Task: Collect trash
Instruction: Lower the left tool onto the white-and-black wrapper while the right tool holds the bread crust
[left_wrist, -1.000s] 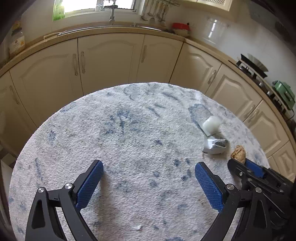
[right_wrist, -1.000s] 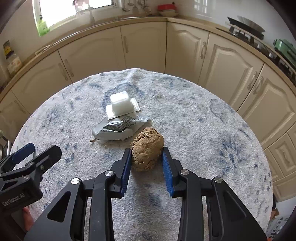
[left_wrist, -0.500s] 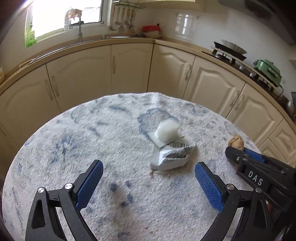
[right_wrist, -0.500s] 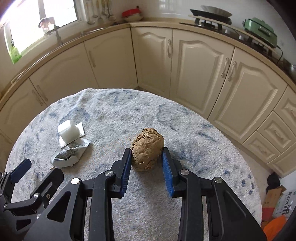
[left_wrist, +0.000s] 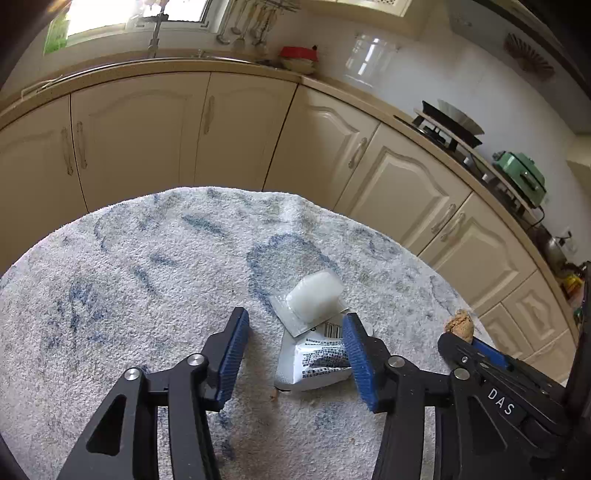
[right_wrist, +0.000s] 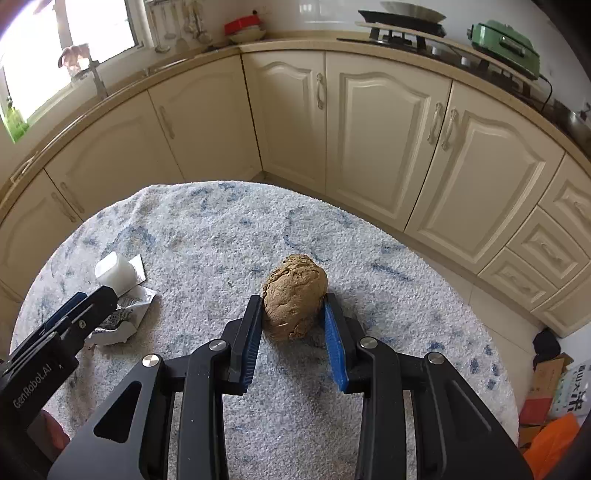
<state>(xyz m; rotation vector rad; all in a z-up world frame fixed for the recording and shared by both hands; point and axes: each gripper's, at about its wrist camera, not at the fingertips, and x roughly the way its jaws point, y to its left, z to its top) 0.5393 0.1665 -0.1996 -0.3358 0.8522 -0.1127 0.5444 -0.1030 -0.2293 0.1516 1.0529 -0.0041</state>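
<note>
A crumpled white printed wrapper lies on the round table's blue-flecked cloth, with a small white plastic cup on a clear sheet just beyond it. My left gripper straddles the wrapper and its jaws are closing. The right pad is at the wrapper's edge, while the left pad stands clear of it. My right gripper is shut on a brown crumbly lump, held just above the cloth. The right wrist view also has the wrapper and cup at far left, beside the left gripper.
Cream kitchen cabinets curve around the table's far side, under a counter with a stove and a green appliance. Cardboard boxes and an orange item sit on the floor at the right. A few crumbs lie by the wrapper.
My left gripper has moved up to the wrapper and its jaws have narrowed around it. My right gripper swung the brown lump rightward, away from the wrapper, then held still.
</note>
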